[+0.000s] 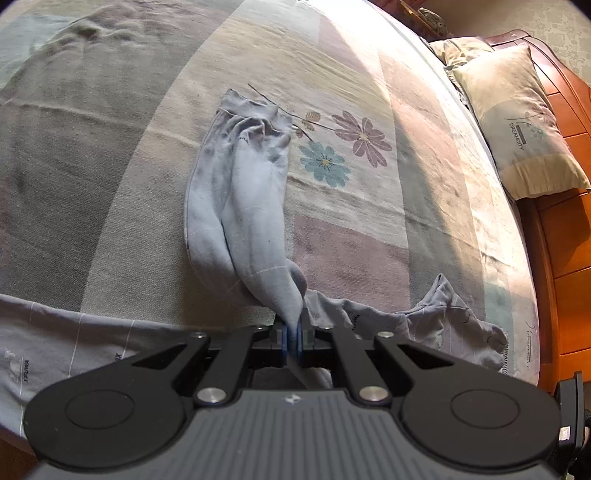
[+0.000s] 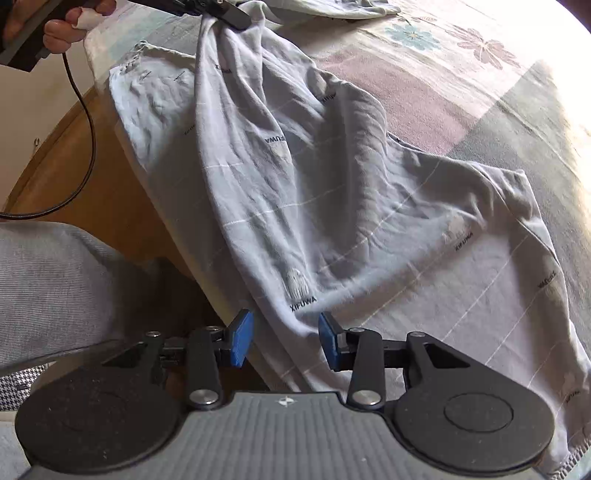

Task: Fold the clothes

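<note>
Right wrist view: shirt [image 2: 295,192] on bed [image 2: 517,122] runs up-left from parted right gripper [image 2: 284,341], fold between its pads untouched, to left gripper [image 2: 225,14] clamping its far end.

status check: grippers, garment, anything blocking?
Left hand-held gripper shut on grey garment, lifting one part. Right hand-held gripper open, garment edge between pads, ungripped. Nothing blocking on bed.
</note>
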Motion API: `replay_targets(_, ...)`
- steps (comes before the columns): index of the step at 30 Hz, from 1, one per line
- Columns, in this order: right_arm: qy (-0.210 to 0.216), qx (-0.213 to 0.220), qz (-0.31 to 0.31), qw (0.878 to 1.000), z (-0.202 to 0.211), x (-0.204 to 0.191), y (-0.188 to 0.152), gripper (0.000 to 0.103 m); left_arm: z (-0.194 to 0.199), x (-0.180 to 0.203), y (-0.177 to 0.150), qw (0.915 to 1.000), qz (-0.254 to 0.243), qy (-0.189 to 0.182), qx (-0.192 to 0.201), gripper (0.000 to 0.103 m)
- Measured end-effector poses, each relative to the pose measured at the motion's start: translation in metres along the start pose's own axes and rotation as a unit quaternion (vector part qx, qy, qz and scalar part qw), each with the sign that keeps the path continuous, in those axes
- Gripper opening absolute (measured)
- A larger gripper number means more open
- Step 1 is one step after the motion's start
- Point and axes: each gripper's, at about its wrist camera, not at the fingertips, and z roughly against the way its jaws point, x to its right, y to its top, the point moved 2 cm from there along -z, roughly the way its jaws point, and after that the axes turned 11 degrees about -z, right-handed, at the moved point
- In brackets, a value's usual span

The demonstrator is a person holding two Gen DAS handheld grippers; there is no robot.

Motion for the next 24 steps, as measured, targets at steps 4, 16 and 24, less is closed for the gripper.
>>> replay_targets(4, -0.009, -0.012, 0.021, 1.0, 0.006, 0.005, -0.02, 0.037, 0.004, -0.006, -0.017, 0.9996, 0.011, 0.02, -0.018, 0.003)
replay_targets(16, -0.048, -0.032, 0.182, 0.982, 0.004, 0.01, -0.053, 0.012, -0.018, -0.026, -0.041, 0.9963, 0.041, 0.053, -0.054, 0.003)
replay_targets(24, -0.068, -0.013, 0.28, 0.958, -0.015, -0.01, -0.054, 0.013, -0.022, -0.031, -0.048, 0.9952, 0.058, 0.05, -0.061, 0.003)
